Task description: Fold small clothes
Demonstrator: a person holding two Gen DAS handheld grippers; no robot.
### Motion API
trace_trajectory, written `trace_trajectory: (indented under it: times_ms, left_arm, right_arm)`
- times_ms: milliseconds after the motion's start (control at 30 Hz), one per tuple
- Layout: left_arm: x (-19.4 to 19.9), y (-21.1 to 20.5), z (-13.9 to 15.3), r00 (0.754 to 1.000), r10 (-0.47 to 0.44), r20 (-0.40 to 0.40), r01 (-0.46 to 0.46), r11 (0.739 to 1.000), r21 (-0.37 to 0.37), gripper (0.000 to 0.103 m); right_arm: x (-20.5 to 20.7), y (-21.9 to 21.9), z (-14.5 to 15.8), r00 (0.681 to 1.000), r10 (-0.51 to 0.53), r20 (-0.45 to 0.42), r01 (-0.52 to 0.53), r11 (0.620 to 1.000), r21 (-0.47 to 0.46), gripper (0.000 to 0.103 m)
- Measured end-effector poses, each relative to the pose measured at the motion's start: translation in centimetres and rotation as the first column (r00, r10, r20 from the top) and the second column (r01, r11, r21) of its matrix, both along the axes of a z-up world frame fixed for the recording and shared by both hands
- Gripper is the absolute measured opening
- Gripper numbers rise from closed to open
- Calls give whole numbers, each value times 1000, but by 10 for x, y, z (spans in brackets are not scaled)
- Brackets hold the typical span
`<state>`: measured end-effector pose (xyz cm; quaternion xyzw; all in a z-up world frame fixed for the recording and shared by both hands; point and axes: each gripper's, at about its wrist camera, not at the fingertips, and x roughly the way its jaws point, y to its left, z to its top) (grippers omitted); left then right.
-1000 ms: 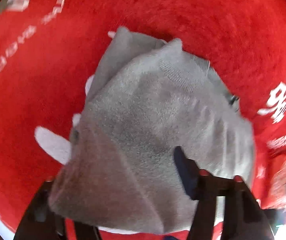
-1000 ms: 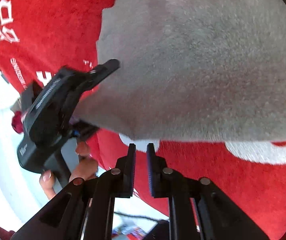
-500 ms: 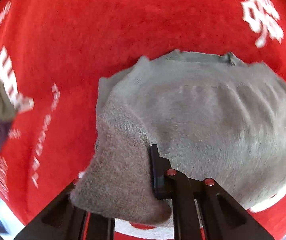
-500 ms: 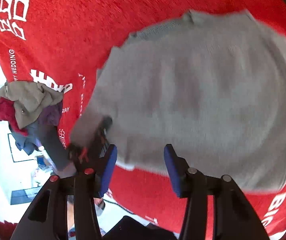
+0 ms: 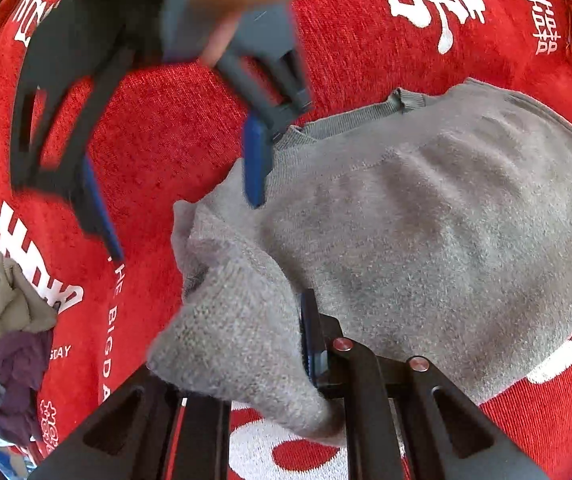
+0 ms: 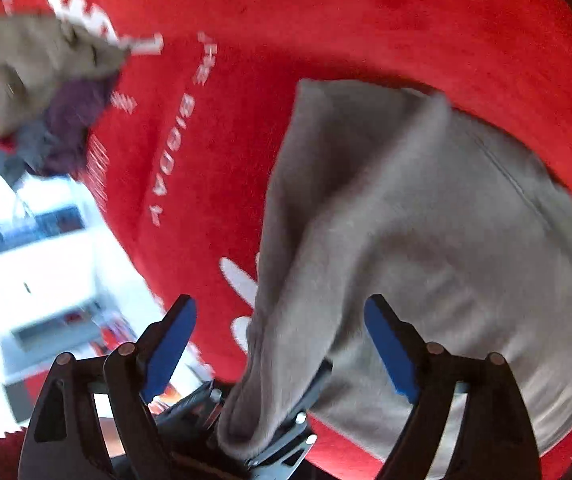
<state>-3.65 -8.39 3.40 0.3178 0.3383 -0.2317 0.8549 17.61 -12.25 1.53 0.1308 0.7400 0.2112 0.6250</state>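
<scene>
A small grey knit sweater [image 5: 425,240] lies on the red cloth [image 5: 174,128]. My left gripper [image 5: 262,364] is shut on a bunched corner of the grey sweater and lifts it a little. My right gripper [image 6: 280,340] is open, its blue pads wide apart over the sweater's [image 6: 405,220] left edge. In the left wrist view the right gripper [image 5: 178,184] comes down from above, one blue pad touching the sweater near its collar, the other over the red cloth.
A pile of other small clothes [image 5: 2,320], tan, purple and grey, lies at the left edge of the red cloth; it also shows in the right wrist view [image 6: 42,92]. White lettering covers the cloth. The cloth's edge and a bright room show at the lower left.
My right gripper has opened wider and moved over to the sweater's left side by the left gripper. The left gripper still holds its corner.
</scene>
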Motion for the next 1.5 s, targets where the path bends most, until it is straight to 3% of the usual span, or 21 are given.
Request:
trace_trajectory:
  times_ms: [167,267,300,367,500,633,767,1033,1200,1300,1367,1500]
  left_arm:
    - [-1,3,-4,1000,-19,25,18,1000,11,14]
    - [-6,0,-4,999,-38,38,37,999,22,14]
    - [-6,0,-3,999,-41,31,40,999,16,14]
    - [-4,1,2,999,-37,5,38,999,-11,14]
    - [-11,-4,21,997,-73,20,73,997,-40,14]
    - [-28,-16,49,992,-120,40,123,989,-80,14]
    - [-55,-41,77,977,-198,77,205,973,-105,14]
    - [-119,-120,100,913,-389,124,403,908,-114,14]
    - [-160,-176,75,860,-505,72,509,858,-67,14]
    - [-179,-202,44,828,-561,23,561,828,-13,14]
    - [-186,-212,22,816,-578,-12,579,815,23,14]
    - [-179,-213,4,822,-567,-48,569,821,48,15]
  right_arm:
    - [20,38,-17,987,161,-17,-162,977,-140,88]
    - [27,45,-34,986,158,-47,-164,967,-195,87]
    - [28,44,-39,989,139,-56,-147,968,-202,82]
    - [25,39,-41,991,132,-30,-135,952,-275,14]
    - [10,5,-15,997,29,72,-16,985,-171,13]
    - [-21,-48,19,980,-123,159,120,992,33,13]
    - [-70,-105,59,926,-281,251,234,951,200,13]
    - [-176,-235,107,792,-493,360,362,854,373,13]
    - [-243,-305,77,702,-632,329,503,767,399,13]
    - [-271,-344,36,667,-690,283,590,720,365,14]
    - [-285,-363,-2,647,-725,235,647,686,332,14]
    - [-295,-375,-46,628,-757,180,686,648,331,15]
